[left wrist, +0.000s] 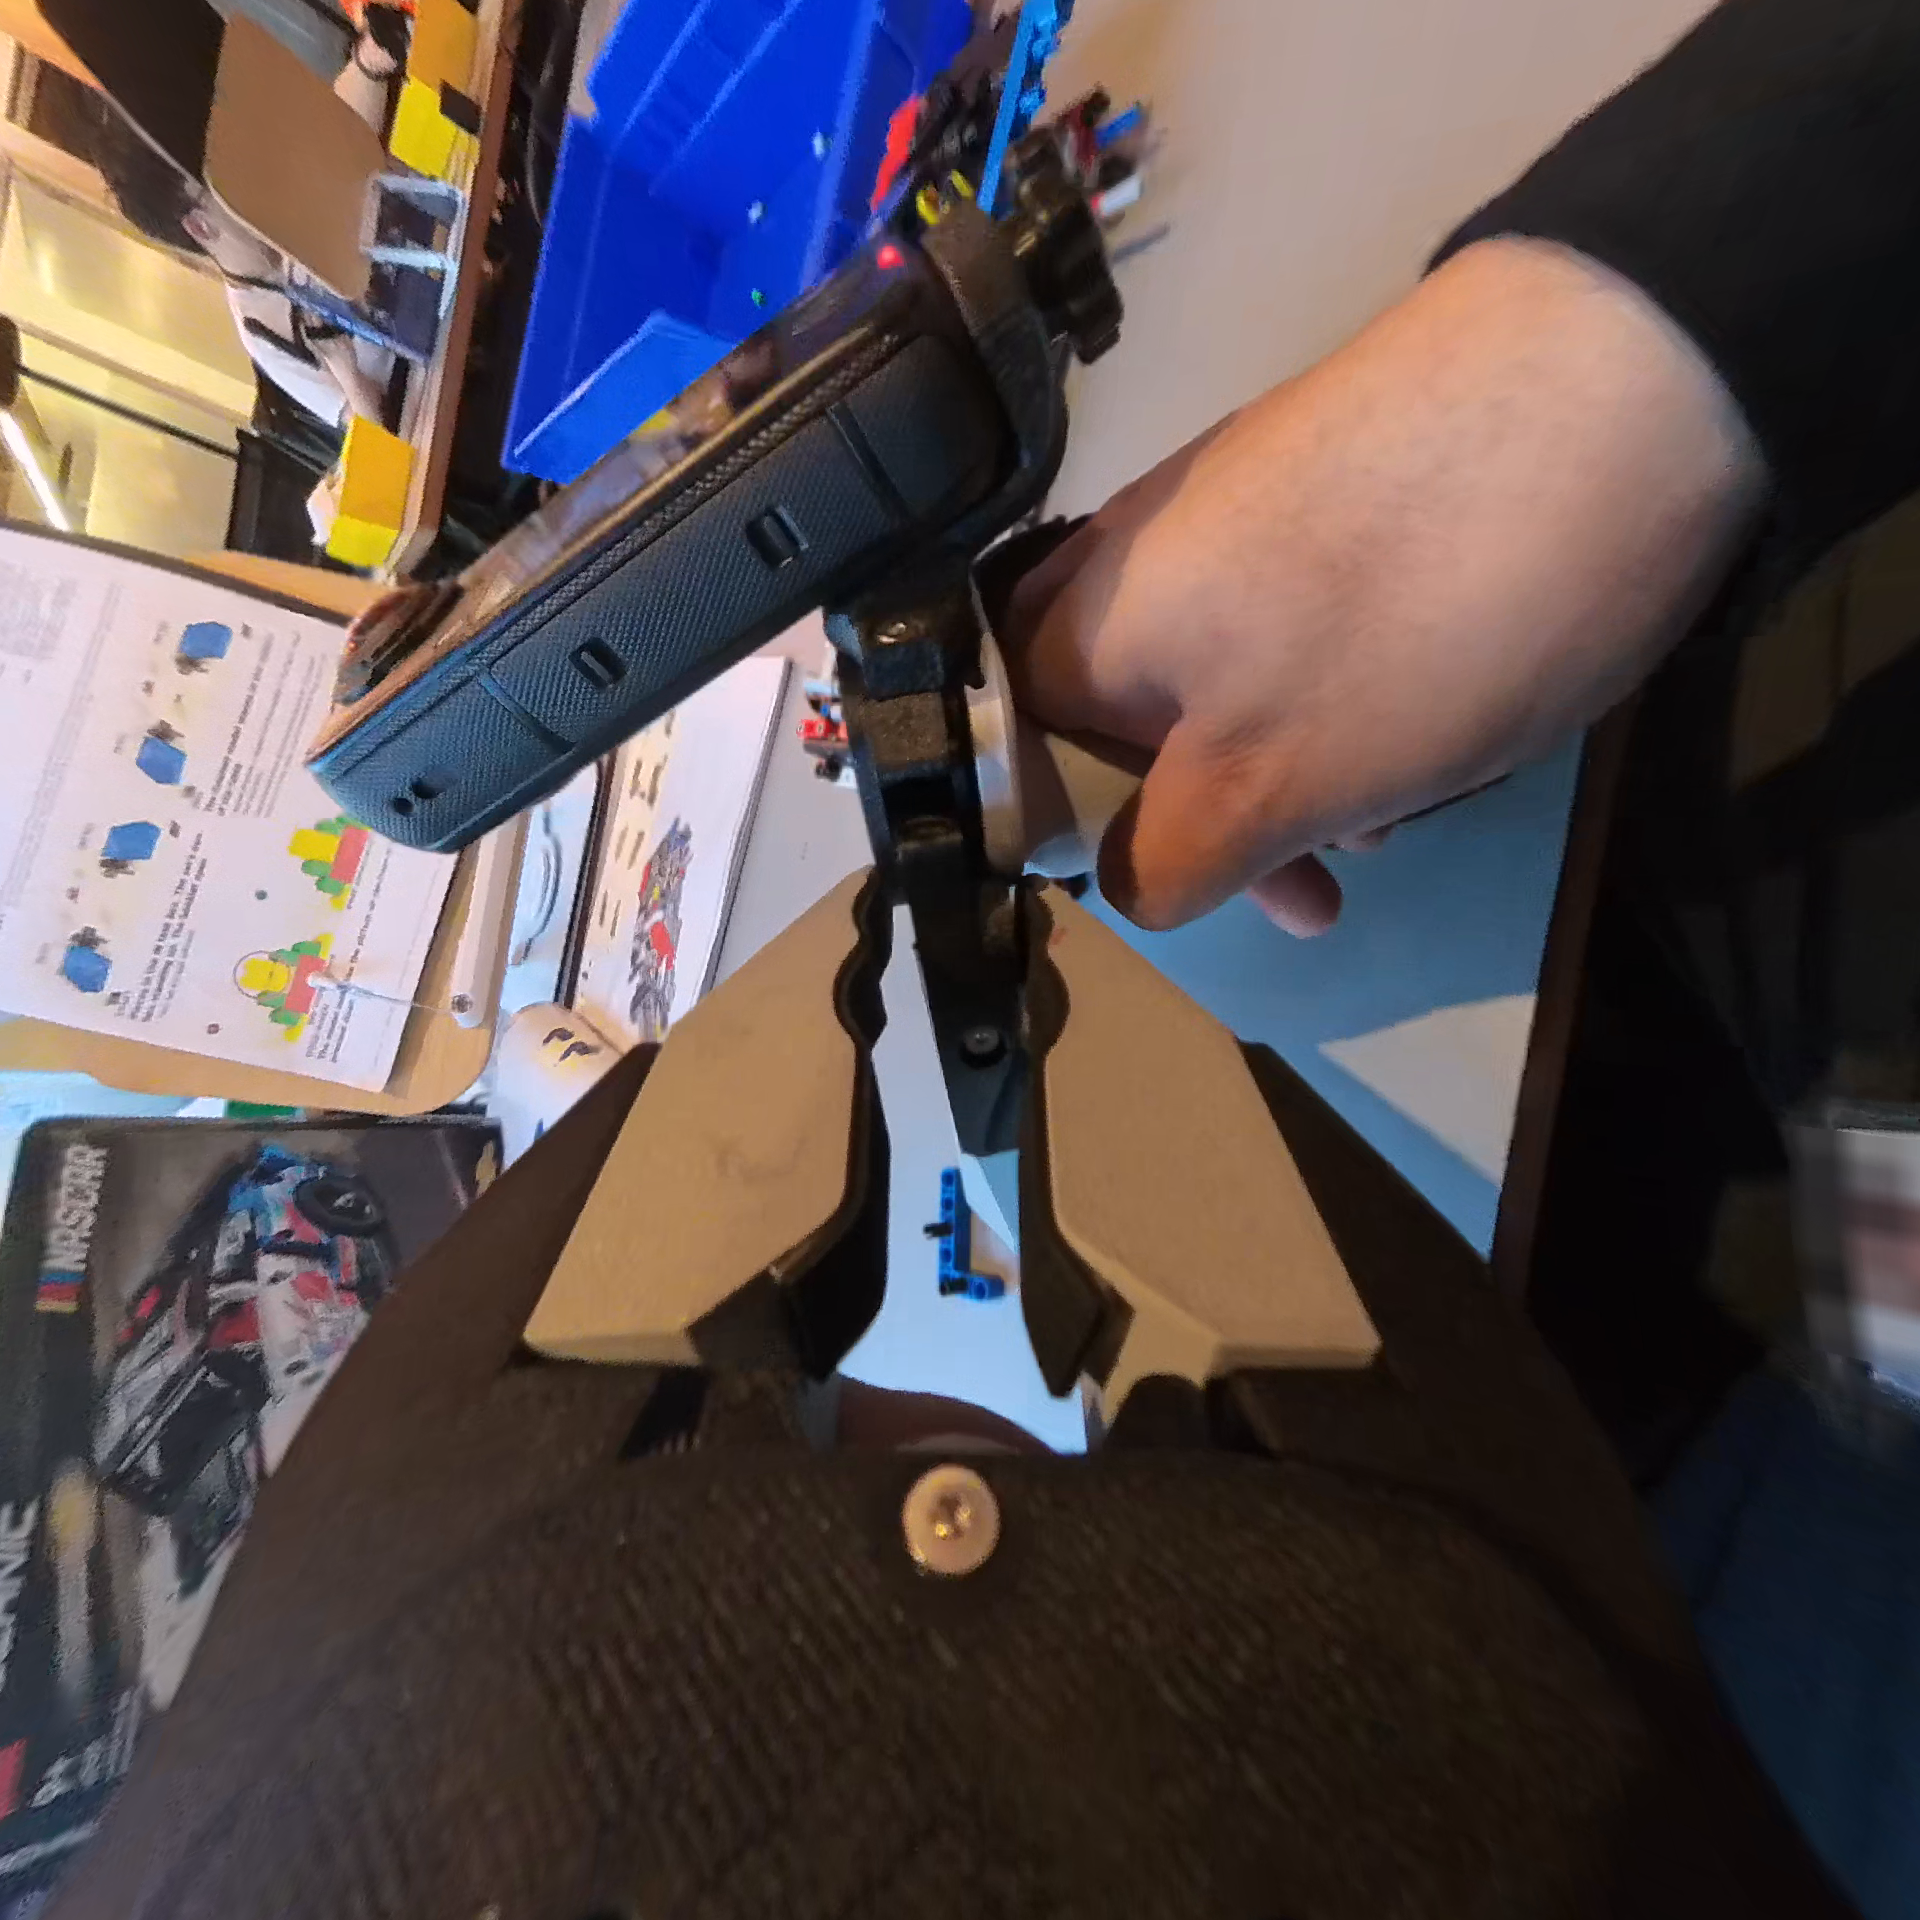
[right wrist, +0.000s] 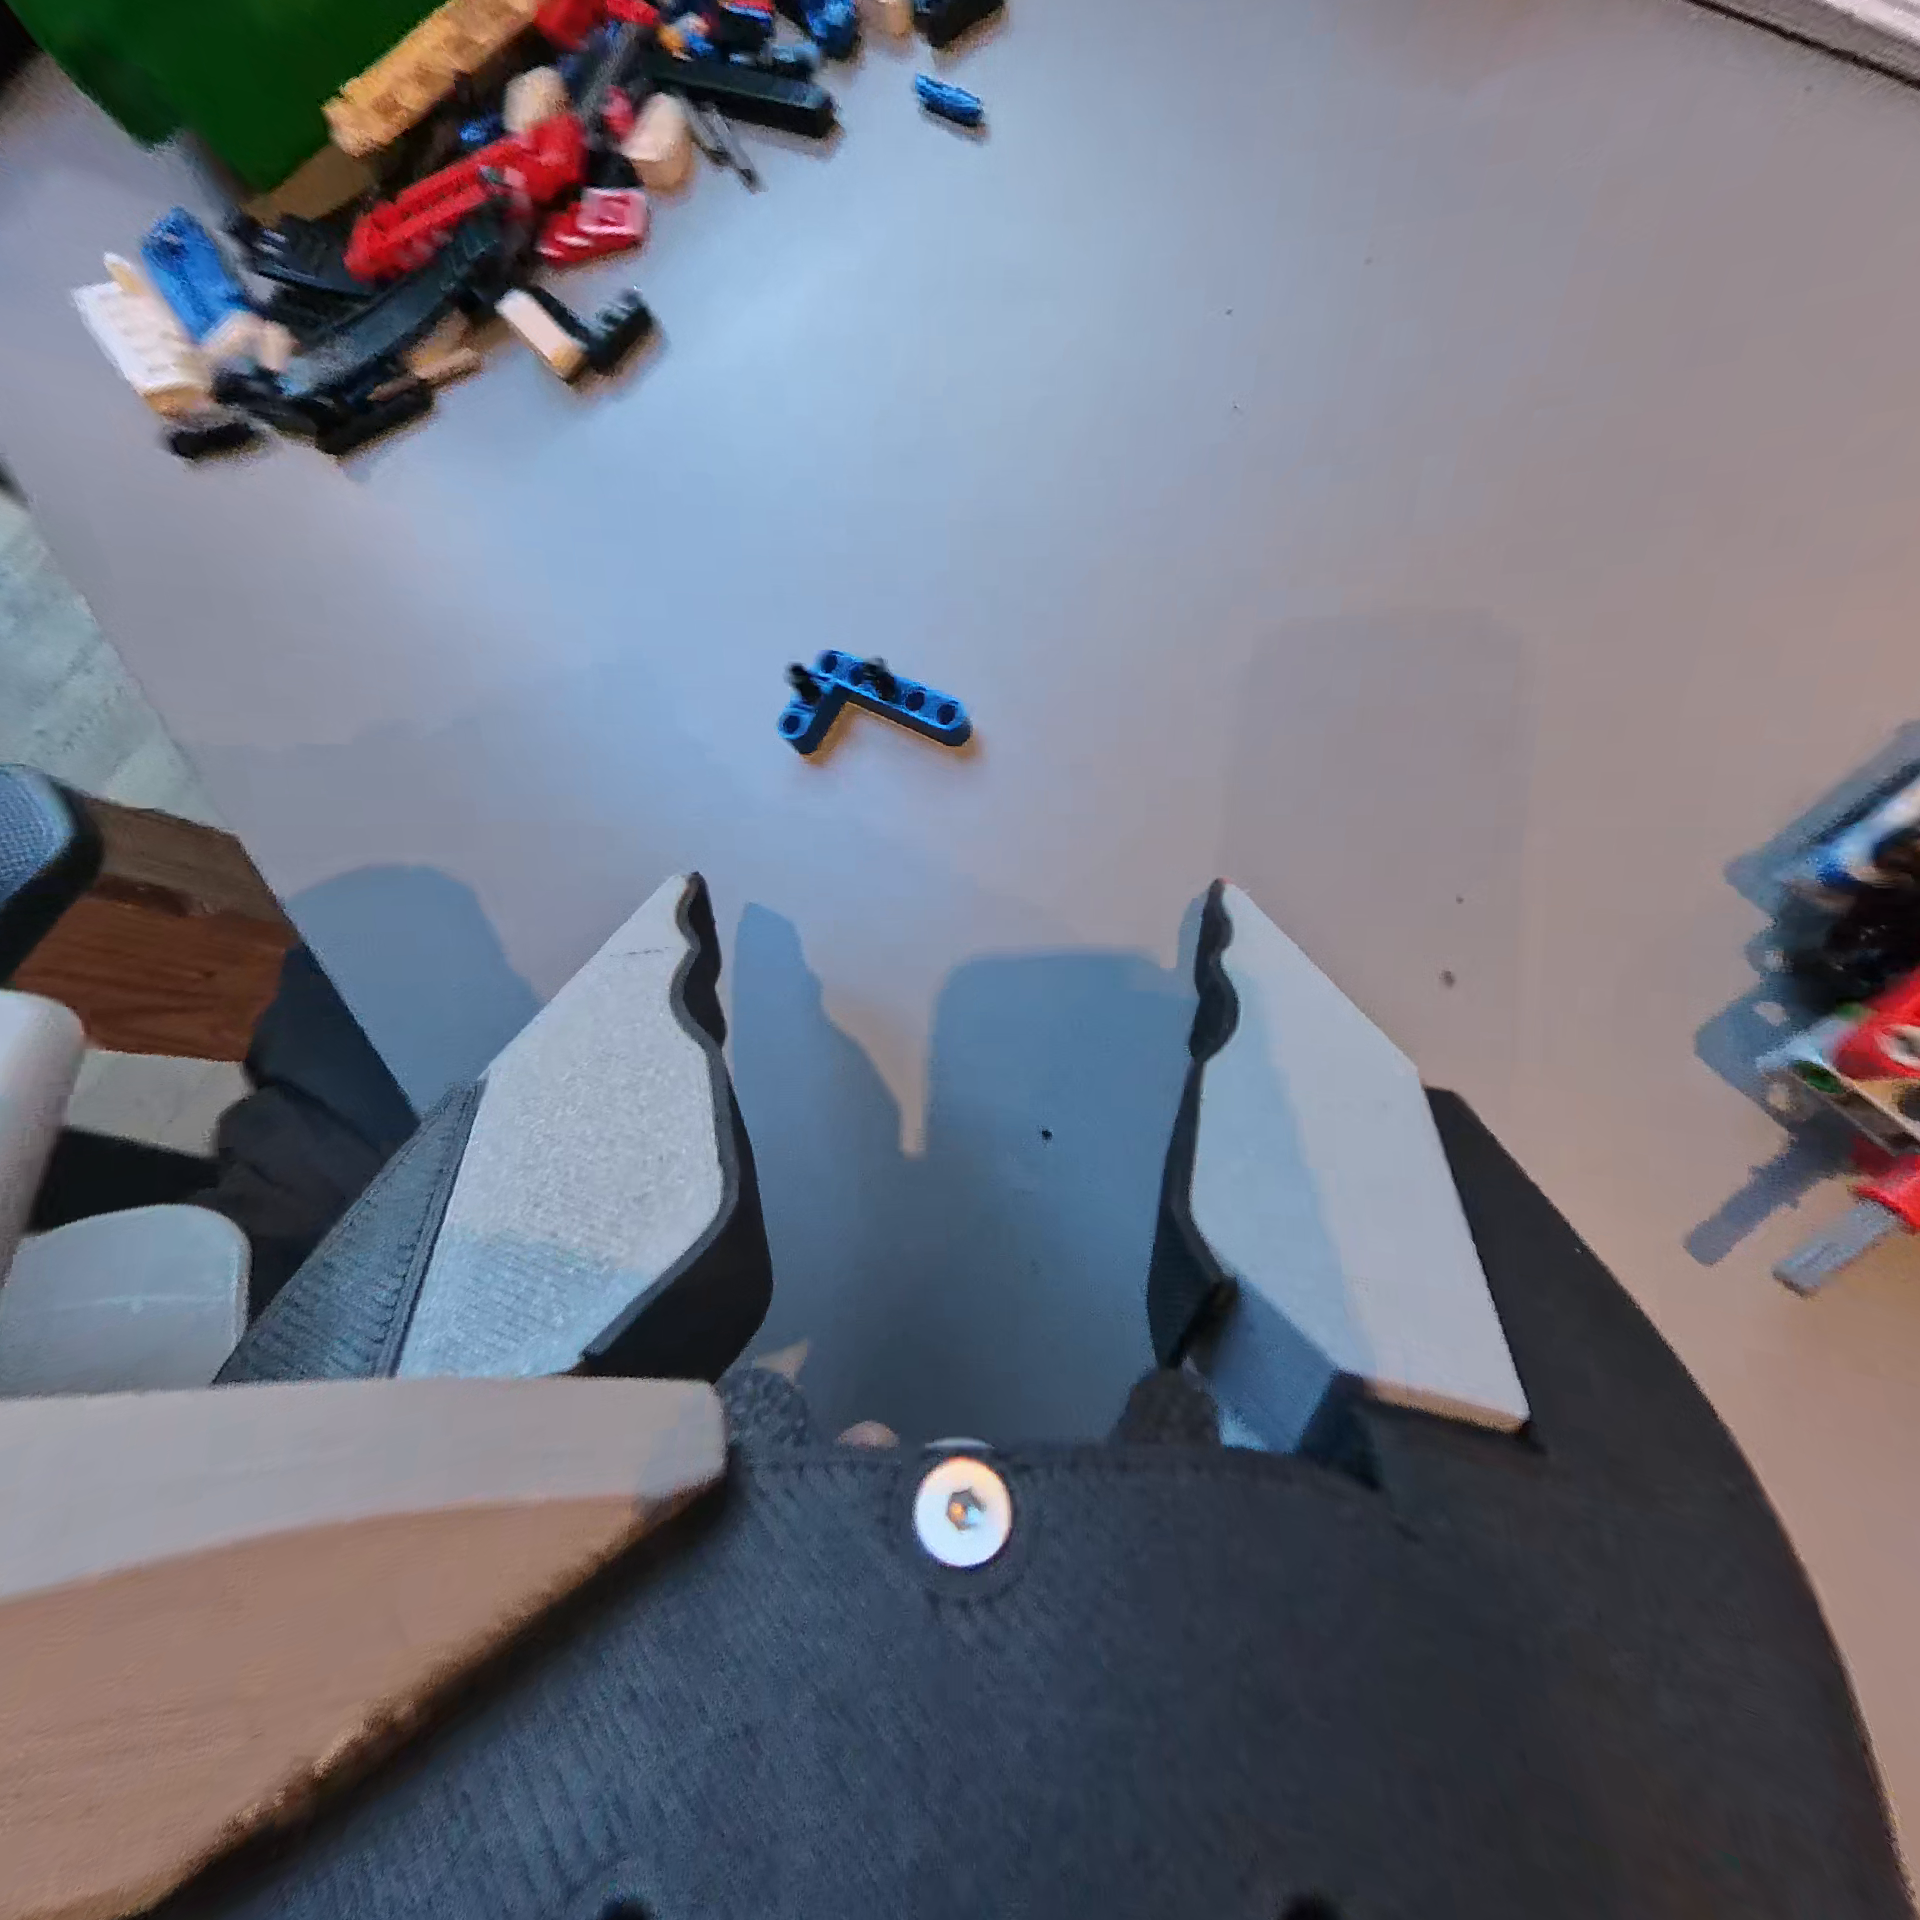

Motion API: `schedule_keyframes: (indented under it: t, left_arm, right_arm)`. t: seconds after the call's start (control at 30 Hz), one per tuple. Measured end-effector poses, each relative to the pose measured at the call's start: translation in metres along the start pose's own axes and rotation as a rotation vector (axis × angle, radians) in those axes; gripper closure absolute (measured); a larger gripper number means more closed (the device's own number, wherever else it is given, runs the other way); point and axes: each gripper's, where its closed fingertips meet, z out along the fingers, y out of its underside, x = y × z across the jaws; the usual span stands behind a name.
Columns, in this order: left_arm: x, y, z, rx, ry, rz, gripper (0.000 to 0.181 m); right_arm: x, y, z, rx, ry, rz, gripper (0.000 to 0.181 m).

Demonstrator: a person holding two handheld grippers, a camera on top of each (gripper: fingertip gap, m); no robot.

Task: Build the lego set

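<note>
A small blue L-shaped Lego beam (right wrist: 873, 701) with black pins lies flat on the white table. My right gripper (right wrist: 951, 888) hovers just short of it, jaws wide open and empty. In the left wrist view, a hand (left wrist: 1351, 623) holds that right gripper, whose black finger (left wrist: 971, 1081) points down at the same blue beam (left wrist: 961, 1242). My left gripper (left wrist: 951, 904) is close beside the right one, its jaws a narrow gap apart with no Lego between them. One of its beige fingers (right wrist: 312, 1558) shows at the lower left of the right wrist view.
A pile of loose red, black, blue and white pieces (right wrist: 416, 239) lies at the far left by a green box (right wrist: 208, 73). A partly built model (right wrist: 1860, 1039) stands at the right edge. The set box (left wrist: 208, 1351), open instruction booklet (left wrist: 675, 862) and blue bin (left wrist: 727, 208) are in the left wrist view. One gripper's finger ends stand about 11 centimeters off the other's.
</note>
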Motion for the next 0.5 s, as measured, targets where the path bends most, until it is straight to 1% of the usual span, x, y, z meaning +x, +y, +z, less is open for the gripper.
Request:
schedule_keyframes:
  t: [0.03,0.07,0.13,0.2,0.27,0.33,0.4,0.47,0.5]
  left_arm:
    - [-0.002,-0.001,-0.001,0.023,-0.007,0.007,0.160]
    - [-0.003,-0.001,-0.001,0.034,-0.003,0.015,0.160]
    - [-0.004,0.000,0.000,0.044,0.008,-0.002,0.160]
    - [-0.003,0.000,-0.001,0.038,-0.012,-0.024,0.160]
    - [-0.002,-0.001,-0.002,0.027,-0.043,-0.041,0.160]
    - [-0.001,0.001,0.000,0.009,-0.054,-0.042,0.161]
    - [-0.001,0.004,0.000,-0.016,-0.064,-0.025,0.161]
    - [-0.003,0.004,0.000,-0.017,-0.055,-0.038,0.161]
    - [-0.003,0.004,-0.001,-0.016,-0.057,-0.045,0.161]
  right_arm:
    - [0.003,-0.001,-0.002,0.000,0.030,0.001,0.090]
    - [0.002,-0.003,-0.003,0.007,0.024,0.017,0.094]
    - [-0.008,-0.002,0.000,-0.005,-0.053,0.072,0.108]
    - [-0.019,0.000,0.001,-0.017,-0.132,0.095,0.117]
    - [-0.023,0.001,0.000,-0.018,-0.156,0.086,0.121]
    - [-0.017,0.003,0.002,-0.024,-0.115,0.069,0.118]
    - [-0.008,0.003,0.004,-0.032,-0.051,0.029,0.130]
    - [-0.009,0.002,0.004,-0.029,-0.055,0.036,0.125]
    - [-0.008,0.001,0.004,-0.024,-0.047,0.030,0.118]
